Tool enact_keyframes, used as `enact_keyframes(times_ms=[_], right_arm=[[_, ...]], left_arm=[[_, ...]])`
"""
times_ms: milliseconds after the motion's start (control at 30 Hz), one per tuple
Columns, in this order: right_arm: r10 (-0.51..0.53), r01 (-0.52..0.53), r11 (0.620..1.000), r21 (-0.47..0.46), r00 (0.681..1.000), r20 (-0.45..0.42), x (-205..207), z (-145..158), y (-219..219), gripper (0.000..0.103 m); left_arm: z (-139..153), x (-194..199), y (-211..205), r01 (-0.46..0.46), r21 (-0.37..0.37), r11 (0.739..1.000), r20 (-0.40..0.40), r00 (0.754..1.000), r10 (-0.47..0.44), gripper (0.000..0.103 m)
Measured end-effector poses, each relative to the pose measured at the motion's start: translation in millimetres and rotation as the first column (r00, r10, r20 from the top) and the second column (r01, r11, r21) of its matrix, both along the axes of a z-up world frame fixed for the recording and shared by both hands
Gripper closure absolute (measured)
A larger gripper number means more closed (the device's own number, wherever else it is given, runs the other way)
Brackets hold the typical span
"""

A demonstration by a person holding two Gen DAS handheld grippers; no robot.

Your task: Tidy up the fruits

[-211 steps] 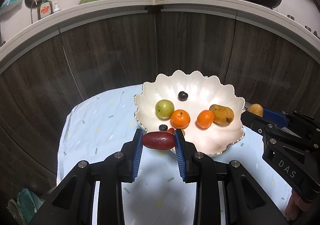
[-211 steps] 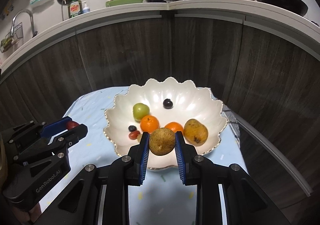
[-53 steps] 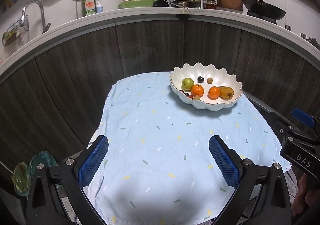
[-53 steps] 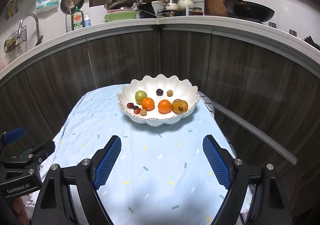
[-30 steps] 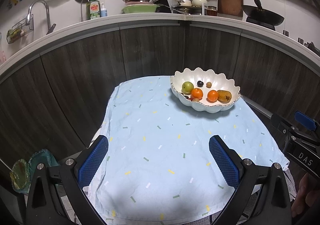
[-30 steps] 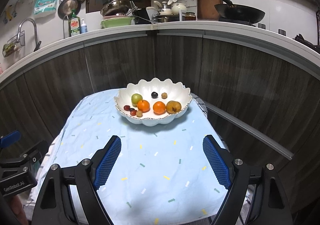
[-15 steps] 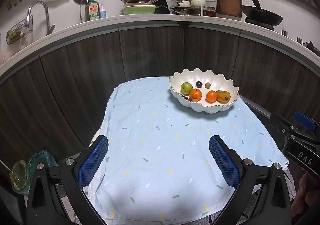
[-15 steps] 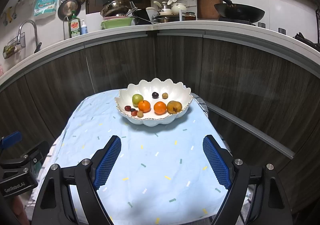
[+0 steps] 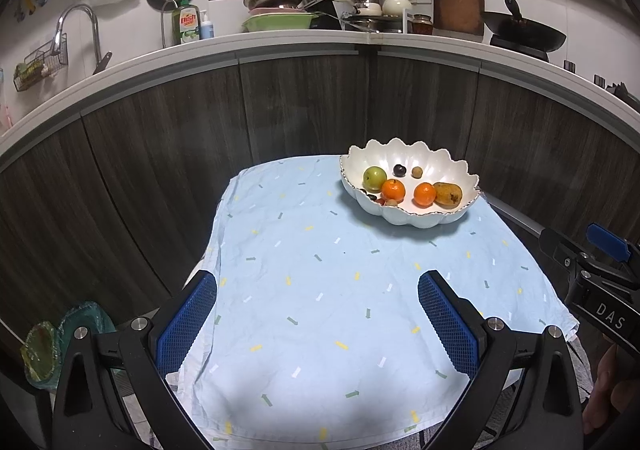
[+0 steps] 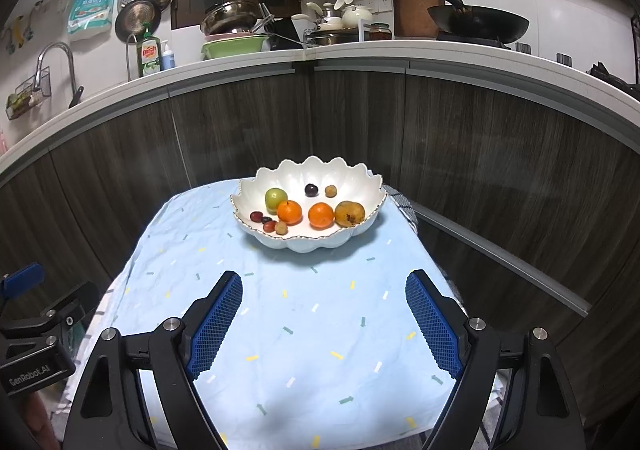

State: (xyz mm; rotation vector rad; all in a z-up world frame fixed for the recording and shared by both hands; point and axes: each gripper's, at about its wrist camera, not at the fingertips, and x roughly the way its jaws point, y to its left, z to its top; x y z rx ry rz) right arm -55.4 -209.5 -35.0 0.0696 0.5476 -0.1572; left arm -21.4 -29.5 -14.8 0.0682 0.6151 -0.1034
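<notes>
Item: white scalloped bowl [image 10: 308, 240], standing at the far end of a small table under a light blue patterned cloth [image 10: 280, 314], before dark wood cabinet fronts. Contents, all inside the bowl: one green apple [image 10: 276, 197], two oranges [image 10: 289, 212] side by side, one yellow-brown pear-like fruit [image 10: 349, 213] at the right, one dark plum [image 10: 311, 190] and one small tan fruit [image 10: 330, 191] toward the back, a cluster of small red and dark fruits [image 10: 269, 221] at the left front. Loose fruit on the cloth: none visible. Left gripper [image 9: 318, 324]: jaws spread wide, nothing between the blue pads, poised over the near cloth, well apart from the bowl. Right gripper [image 10: 324, 320]: likewise wide and empty. Status, by judgement: gathering appears complete; nothing seems left to collect, though the table edges beyond the frames cannot be checked.
</notes>
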Motion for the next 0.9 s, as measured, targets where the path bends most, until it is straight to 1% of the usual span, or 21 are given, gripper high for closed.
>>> enact_keyframes(times_ms=[733, 900], right_arm=[[-0.004, 0.005, 1.000, 0.007, 1.000, -0.013, 0, -3, 14, 0.018], [-0.005, 0.005, 1.000, 0.011, 1.000, -0.016, 2, -5, 11, 0.018]], left_arm=[[-3, 4, -1, 0.006, -0.001, 1.000, -0.018, 1.000, -0.006, 0.000], [-4, 5, -1, 0.008, -0.001, 1.000, -0.019, 1.000, -0.008, 0.000]])
